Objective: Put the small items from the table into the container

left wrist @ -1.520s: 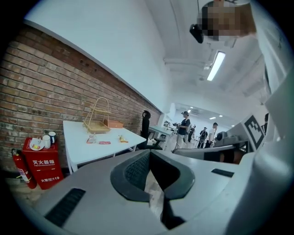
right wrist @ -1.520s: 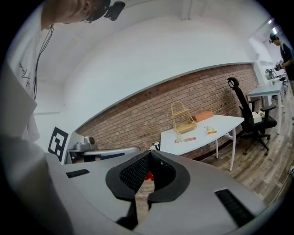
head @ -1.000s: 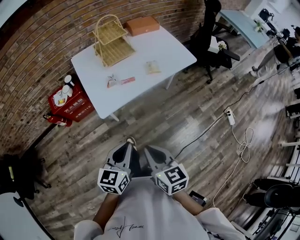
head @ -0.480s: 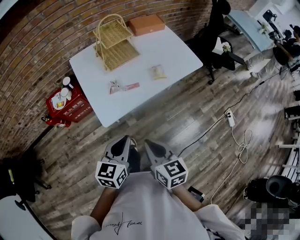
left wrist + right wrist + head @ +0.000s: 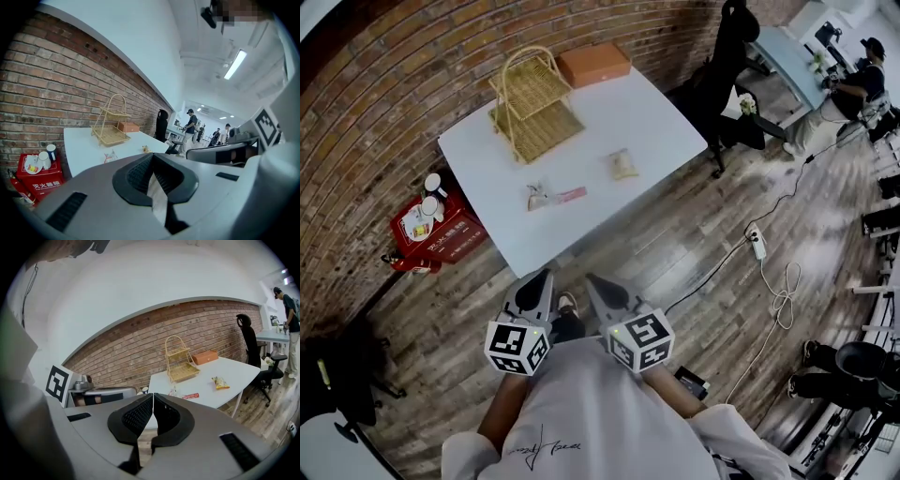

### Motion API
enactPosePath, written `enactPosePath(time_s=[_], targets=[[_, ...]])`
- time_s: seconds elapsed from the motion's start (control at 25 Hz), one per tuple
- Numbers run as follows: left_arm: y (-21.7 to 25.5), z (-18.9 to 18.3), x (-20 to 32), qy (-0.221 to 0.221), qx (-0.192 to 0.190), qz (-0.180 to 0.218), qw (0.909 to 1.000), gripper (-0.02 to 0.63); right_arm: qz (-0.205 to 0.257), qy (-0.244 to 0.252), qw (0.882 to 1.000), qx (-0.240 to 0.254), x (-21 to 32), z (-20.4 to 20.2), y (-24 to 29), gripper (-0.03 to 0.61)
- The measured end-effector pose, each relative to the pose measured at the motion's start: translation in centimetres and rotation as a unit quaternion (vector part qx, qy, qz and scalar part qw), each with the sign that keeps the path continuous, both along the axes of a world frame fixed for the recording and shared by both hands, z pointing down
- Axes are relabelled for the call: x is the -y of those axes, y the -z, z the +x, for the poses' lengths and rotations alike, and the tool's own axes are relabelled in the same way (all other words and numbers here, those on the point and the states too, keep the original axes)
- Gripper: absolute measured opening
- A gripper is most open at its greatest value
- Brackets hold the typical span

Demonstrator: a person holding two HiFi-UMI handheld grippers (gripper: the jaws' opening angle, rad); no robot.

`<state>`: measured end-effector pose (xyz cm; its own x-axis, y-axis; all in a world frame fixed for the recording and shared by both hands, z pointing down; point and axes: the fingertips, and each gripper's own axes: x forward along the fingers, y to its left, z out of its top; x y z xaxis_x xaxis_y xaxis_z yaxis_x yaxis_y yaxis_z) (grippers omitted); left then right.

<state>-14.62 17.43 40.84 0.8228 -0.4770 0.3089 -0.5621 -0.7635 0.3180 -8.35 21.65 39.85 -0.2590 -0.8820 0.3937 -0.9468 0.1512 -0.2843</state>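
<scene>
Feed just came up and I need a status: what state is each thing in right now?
Left gripper: shut, empty, short of the table.
Right gripper: shut, empty.
Basket: upright on the table, nothing visible inside.
Orange box: closed, at the far table edge.
Yellow packet: on the table, outside the basket.
Red packet: on the table beside a white packet.

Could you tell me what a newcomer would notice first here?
The white table beside the brick wall, with a wicker basket rack at its far end and small snack packets nearer the middle. Nearer, the left hand-held gripper and right hand-held gripper are shut and empty.
</scene>
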Motion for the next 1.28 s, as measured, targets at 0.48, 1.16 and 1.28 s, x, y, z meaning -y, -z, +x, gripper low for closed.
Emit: enactPosePath(time_s=[0.48,1.16,1.28], targets=[[-0.2,-0.5,3.6,-0.002,-0.003,-0.008,1.0000,0.009,-0.001,-0.025,1.000,0.002,3.0,1.1,-0.1,0.021],[-1.0,3.7,10.4,-0.011,0.015,-0.013,0.9997,0.009,0.001,-0.055,0.998,-0.001,9.7,7.9,0.3,0.021],[-0.9,4.6,11.7,-0.013,0.018,-0.012,0.9997,0.009,0.001,-0.056,0.998,-0.002,11.0,9.1,0.3,0.021]])
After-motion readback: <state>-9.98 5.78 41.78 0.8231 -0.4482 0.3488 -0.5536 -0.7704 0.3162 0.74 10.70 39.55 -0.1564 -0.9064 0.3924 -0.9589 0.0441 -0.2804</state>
